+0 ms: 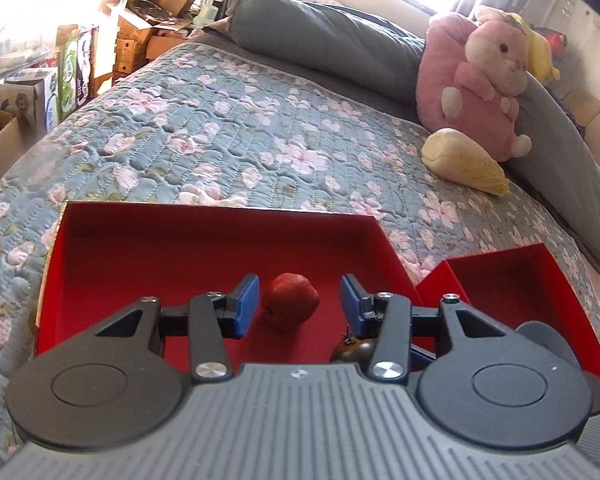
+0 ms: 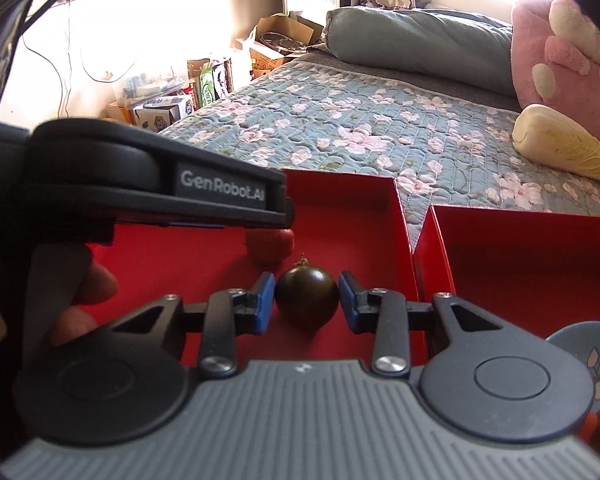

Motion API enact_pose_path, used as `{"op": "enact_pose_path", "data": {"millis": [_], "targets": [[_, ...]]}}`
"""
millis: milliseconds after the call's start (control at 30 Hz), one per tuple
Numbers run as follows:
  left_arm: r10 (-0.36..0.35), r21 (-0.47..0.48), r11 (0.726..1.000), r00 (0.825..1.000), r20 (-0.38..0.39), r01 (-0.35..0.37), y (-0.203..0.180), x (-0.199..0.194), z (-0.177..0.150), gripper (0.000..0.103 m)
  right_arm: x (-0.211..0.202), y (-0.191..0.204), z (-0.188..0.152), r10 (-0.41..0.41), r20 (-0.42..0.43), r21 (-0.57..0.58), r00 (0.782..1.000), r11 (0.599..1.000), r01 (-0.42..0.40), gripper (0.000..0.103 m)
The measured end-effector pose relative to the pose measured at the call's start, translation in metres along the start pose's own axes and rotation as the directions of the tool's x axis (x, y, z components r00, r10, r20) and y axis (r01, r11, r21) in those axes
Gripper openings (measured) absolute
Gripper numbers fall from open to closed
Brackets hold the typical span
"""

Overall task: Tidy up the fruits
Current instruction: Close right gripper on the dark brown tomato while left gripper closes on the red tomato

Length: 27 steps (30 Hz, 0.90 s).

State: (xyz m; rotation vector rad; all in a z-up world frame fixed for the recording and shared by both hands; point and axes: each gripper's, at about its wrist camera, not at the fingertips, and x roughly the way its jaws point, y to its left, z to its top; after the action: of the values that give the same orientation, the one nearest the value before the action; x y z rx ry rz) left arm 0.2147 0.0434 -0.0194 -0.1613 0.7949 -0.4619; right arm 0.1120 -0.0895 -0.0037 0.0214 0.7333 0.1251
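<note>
A red strawberry-like fruit (image 1: 290,298) lies in a large red tray (image 1: 204,236) on the bed. My left gripper (image 1: 299,306) is open above it, pads either side, not touching. A dark round fruit with a stem (image 2: 306,299) lies in the same tray (image 2: 352,208). My right gripper (image 2: 306,300) straddles it, blue pads at or just off its sides. The dark fruit peeks out under the left gripper's right finger in the left wrist view (image 1: 354,350). The red fruit (image 2: 270,245) shows beyond, partly hidden by the left gripper body.
A second red box (image 1: 512,276) (image 2: 540,248) sits to the right of the tray. A pale cabbage (image 1: 464,166) and pink plush toy (image 1: 476,80) lie farther right. A patterned bowl (image 2: 592,356) with a brown fruit is at lower right. Cardboard boxes stand beside the bed.
</note>
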Motion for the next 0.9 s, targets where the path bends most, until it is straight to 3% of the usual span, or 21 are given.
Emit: {"op": "enact_pose_path", "data": {"millis": [133, 433, 500, 567, 900], "targets": [[0.036, 0.055, 0.998, 0.999, -0.018, -0.035, -0.008, 0.007, -0.006, 0.051, -0.016, -0.001, -0.013, 0.021, -0.007, 0.004, 1.000, 1.000, -0.021, 0.038], [0.110, 0.043, 0.993, 0.994, -0.020, -0.110, -0.006, 0.025, -0.006, 0.050, -0.025, 0.002, -0.021, 0.026, -0.012, -0.039, 1.000, 0.999, -0.027, 0.037], [0.113, 0.043, 0.993, 0.993, -0.015, -0.113, -0.005, 0.026, -0.006, 0.049, -0.022, 0.002, -0.020, 0.030, -0.020, -0.042, 0.999, 0.999, -0.031, 0.038], [0.118, 0.048, 0.992, 0.993, -0.011, -0.117, -0.005, 0.026, -0.006, 0.041, -0.019, 0.002, -0.019, 0.032, -0.023, -0.055, 0.999, 0.998, -0.033, 0.039], [0.119, 0.040, 0.992, 0.993, -0.008, -0.118, -0.005, 0.020, -0.008, 0.040, -0.023, 0.002, -0.021, 0.045, -0.033, -0.052, 0.998, 0.998, -0.046, 0.040]]}}
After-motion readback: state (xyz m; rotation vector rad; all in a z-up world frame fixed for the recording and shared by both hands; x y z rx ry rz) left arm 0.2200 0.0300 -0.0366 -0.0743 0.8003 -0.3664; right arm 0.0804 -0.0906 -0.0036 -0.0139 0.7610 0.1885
